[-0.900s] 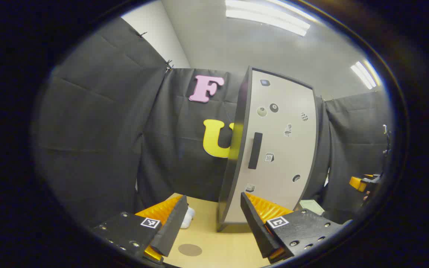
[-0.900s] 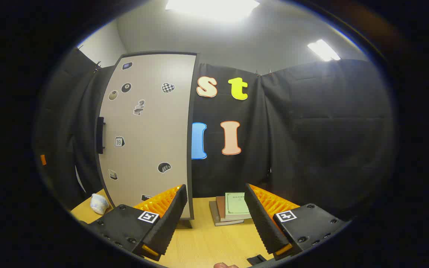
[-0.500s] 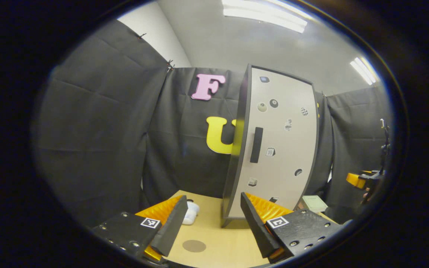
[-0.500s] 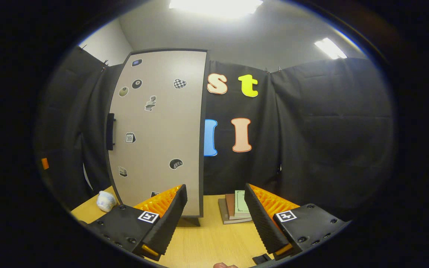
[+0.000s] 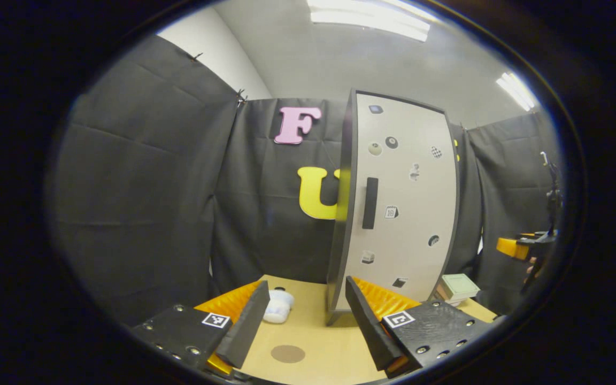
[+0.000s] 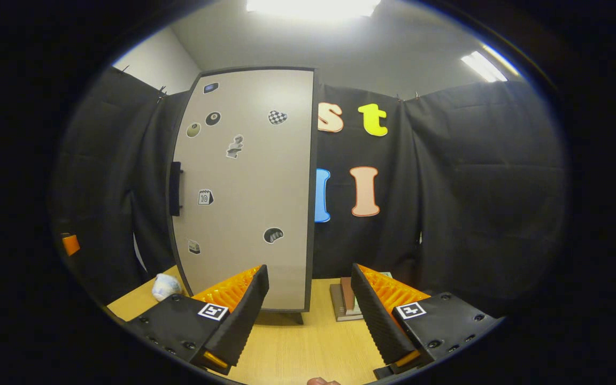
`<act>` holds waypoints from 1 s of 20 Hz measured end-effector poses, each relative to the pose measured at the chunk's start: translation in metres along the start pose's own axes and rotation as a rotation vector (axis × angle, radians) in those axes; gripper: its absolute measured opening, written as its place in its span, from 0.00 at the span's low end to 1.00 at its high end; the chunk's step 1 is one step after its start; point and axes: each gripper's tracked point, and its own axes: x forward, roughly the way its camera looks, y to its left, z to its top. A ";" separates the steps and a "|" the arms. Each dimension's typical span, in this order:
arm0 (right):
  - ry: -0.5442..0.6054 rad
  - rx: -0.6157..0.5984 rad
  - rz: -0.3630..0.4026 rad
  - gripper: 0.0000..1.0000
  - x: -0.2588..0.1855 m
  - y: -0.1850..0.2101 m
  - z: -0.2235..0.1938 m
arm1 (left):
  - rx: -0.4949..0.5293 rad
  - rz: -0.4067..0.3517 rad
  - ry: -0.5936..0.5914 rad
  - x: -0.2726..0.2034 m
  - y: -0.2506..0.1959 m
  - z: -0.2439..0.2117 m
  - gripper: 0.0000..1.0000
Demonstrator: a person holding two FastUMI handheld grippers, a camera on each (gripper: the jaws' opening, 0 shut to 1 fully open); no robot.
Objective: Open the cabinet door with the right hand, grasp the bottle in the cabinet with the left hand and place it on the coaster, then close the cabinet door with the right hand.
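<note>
A tall cabinet (image 5: 399,203) with a pale door, stickers and a dark vertical handle (image 5: 370,203) stands shut on the wooden table; in the right gripper view the cabinet (image 6: 244,187) and its handle (image 6: 175,189) are at centre left. A round brown coaster (image 5: 287,353) lies on the table in front of my left gripper (image 5: 303,326), which is open and holds nothing. My right gripper (image 6: 308,315) is open too, some way short of the door. The other gripper (image 5: 522,248) shows at the far right edge of the left gripper view. The bottle is hidden behind the door.
A crumpled white thing (image 5: 277,312) lies left of the cabinet, seen as a white lump (image 6: 166,286) in the right gripper view. A stack of books (image 6: 344,305) sits right of the cabinet, also the books (image 5: 456,286) in the left gripper view. Black cloth walls close the booth.
Both views have shifted: the cabinet has slid to the right in the right gripper view, and more table and the coaster show before the left gripper. Both grippers stay open.
</note>
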 end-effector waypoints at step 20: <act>-0.035 0.055 0.298 0.98 0.070 0.208 0.091 | -0.089 0.089 -0.014 -0.029 0.065 -0.028 0.88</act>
